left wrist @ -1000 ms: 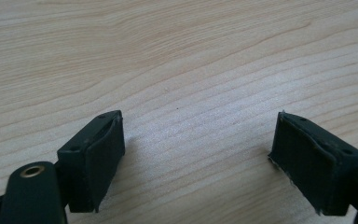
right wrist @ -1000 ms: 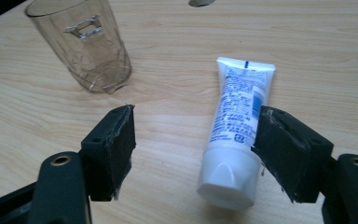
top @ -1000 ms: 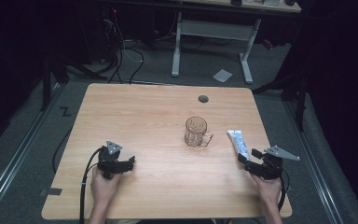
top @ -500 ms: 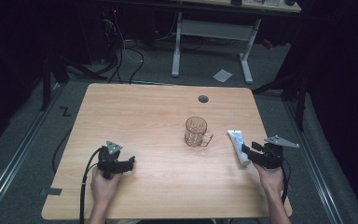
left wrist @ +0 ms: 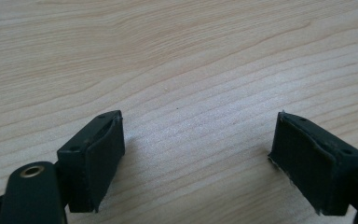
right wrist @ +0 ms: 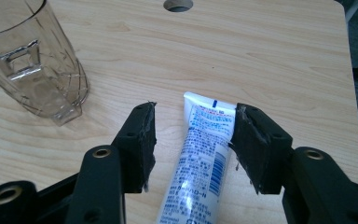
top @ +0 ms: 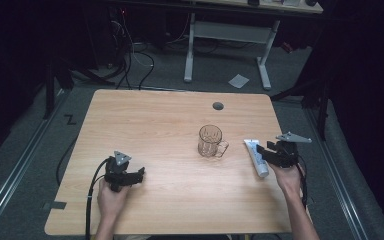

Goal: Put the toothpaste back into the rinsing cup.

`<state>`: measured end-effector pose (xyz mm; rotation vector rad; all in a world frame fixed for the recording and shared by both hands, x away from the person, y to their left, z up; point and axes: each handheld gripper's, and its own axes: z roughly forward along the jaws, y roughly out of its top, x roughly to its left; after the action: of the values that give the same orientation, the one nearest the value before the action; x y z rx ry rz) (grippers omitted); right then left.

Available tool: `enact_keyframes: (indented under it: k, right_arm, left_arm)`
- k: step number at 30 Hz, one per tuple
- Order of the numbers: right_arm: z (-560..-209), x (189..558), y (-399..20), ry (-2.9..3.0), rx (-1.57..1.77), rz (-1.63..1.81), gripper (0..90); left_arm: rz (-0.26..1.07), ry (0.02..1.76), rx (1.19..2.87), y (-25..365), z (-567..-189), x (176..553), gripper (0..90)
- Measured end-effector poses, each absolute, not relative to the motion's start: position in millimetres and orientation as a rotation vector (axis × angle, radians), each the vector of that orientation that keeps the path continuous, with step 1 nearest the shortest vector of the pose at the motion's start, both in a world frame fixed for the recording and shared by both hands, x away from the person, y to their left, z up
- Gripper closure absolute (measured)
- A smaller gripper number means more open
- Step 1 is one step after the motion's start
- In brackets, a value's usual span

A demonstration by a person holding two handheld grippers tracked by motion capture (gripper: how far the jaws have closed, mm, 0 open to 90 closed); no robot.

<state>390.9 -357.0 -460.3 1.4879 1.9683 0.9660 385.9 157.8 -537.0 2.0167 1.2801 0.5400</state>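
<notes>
Since a second ago we see the right gripper (top: 266, 153) slide up to the toothpaste tube (right wrist: 200, 154), its jaws just closing around it; one pad (right wrist: 254, 144) touches, the other stands off. Tube lies flat near the glass mug (top: 210, 141), while the left gripper (left wrist: 198, 156) gapes over bare table (top: 170, 125).
</notes>
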Motion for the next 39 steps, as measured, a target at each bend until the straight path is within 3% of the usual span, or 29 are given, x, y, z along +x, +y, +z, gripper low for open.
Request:
enact_keyframes:
  k: [10, 19, 33, 39]
  right_arm:
    - [-463.9, 410.1, -353.0, 2.044, 1.547, 0.856, 45.6]
    - [-476.9, 428.4, -355.9, 2.091, 1.655, 0.788, 37.2]
    - [-495.5, 443.2, -355.6, 2.124, 1.75, 0.68, 36.3]
    - [-503.1, 446.4, -350.7, 2.155, 1.771, 0.646, 40.3]
  left_arm:
    - [0.54, 1.28, 2.017, 157.8, -537.0, 385.9, 17.6]
    - [0.54, 1.28, 2.017, 157.8, -537.0, 385.9, 17.5]
    - [0.54, 1.28, 2.017, 157.7, -537.0, 385.9, 17.5]
    - [0.54, 1.28, 2.017, 157.8, -537.0, 386.0, 17.6]
